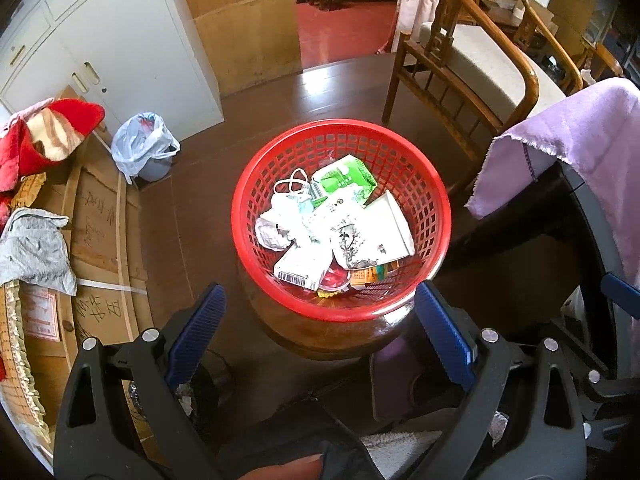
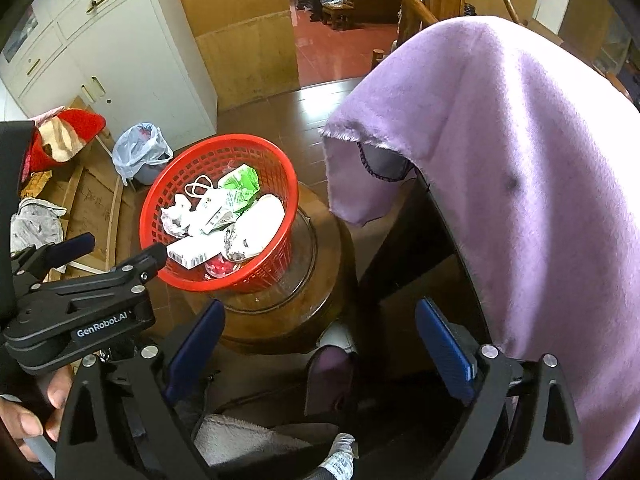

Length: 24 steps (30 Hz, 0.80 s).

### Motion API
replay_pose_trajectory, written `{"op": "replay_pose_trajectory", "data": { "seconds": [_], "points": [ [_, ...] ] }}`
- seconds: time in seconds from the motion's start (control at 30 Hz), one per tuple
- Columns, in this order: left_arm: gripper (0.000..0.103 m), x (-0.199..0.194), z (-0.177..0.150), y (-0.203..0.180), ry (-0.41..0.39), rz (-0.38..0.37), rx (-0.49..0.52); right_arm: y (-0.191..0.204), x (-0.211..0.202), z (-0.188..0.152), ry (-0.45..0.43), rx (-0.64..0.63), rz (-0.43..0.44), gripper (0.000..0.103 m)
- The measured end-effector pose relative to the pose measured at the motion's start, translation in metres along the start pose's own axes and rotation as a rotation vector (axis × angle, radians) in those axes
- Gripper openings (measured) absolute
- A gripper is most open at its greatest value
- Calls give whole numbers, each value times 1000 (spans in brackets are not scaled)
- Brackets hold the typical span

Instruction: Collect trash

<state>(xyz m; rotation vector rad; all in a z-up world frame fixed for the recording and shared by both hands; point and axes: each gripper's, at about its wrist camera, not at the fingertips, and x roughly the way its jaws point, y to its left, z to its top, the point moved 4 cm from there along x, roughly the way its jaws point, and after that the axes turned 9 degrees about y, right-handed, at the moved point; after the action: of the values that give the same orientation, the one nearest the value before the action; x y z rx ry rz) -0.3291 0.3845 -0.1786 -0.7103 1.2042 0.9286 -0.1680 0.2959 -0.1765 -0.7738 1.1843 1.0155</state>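
Observation:
A red plastic basket [image 1: 424,184] stands on a round wooden stool [image 1: 320,334]; it also shows in the right wrist view [image 2: 160,184]. It holds trash: a white paper cup [image 1: 384,228], a green and white carton [image 1: 346,176], crumpled paper [image 1: 274,230], a white box with a barcode [image 1: 302,266] and wrappers. My left gripper [image 1: 320,324] is open and empty, just above the basket's near rim. My right gripper [image 2: 320,340] is open and empty, to the right of the basket over the stool. The left gripper's body [image 2: 80,304] shows at the left of the right wrist view.
A purple cloth [image 2: 500,160] hangs over a dark table edge at the right. A grey bin with a plastic bag [image 1: 142,146] stands by a white cabinet [image 1: 108,40]. Cardboard [image 1: 96,240] and fabric lie left. Wooden chairs [image 1: 460,80] stand behind the basket.

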Motion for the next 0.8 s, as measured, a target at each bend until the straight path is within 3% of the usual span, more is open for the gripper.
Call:
{"op": "replay_pose_trajectory", "data": {
  "seconds": [0.8],
  "points": [
    [92,-2,0,1,7,-19,1,3,3,-4,16,-14,-5,94]
  ]
}}
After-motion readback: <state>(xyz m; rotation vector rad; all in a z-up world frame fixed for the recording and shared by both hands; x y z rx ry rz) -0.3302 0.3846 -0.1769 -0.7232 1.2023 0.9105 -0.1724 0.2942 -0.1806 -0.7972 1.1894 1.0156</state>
